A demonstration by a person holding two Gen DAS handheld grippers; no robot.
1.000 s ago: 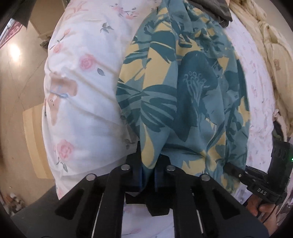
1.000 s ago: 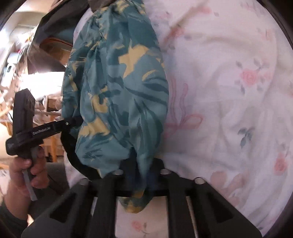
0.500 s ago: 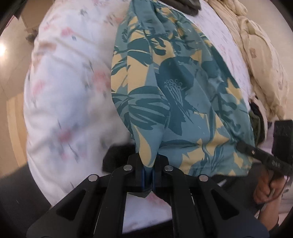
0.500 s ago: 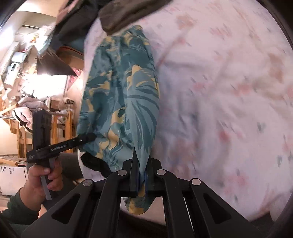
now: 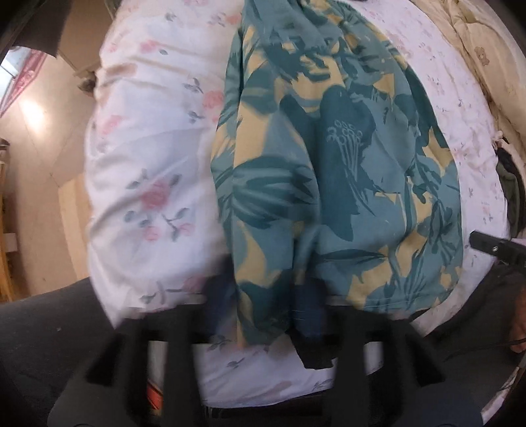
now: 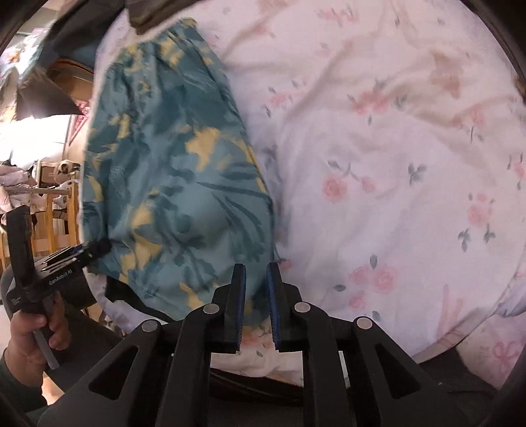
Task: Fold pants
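Note:
The pants (image 5: 328,170) are teal with yellow leaf print and lie lengthwise on the white floral bedsheet (image 5: 154,157). My left gripper (image 5: 266,308) is blurred, its fingers apart with the pants' near hem lying between them. In the right wrist view the pants (image 6: 171,184) lie at left. My right gripper (image 6: 255,292) is open, its fingers a little apart over the hem corner, holding nothing. The left gripper (image 6: 88,249) shows there at the pants' other corner.
The bedsheet (image 6: 394,164) spreads wide to the right of the pants. A cream quilt (image 5: 486,56) lies at the far right. Dark clothing (image 6: 148,16) sits beyond the waistband. The bed's near edge and wooden furniture (image 6: 56,223) are at left.
Both grippers held the hem pinched and lifted it; now the pants lie flat on the bed, both sets of fingers have opened and the hem is let go.

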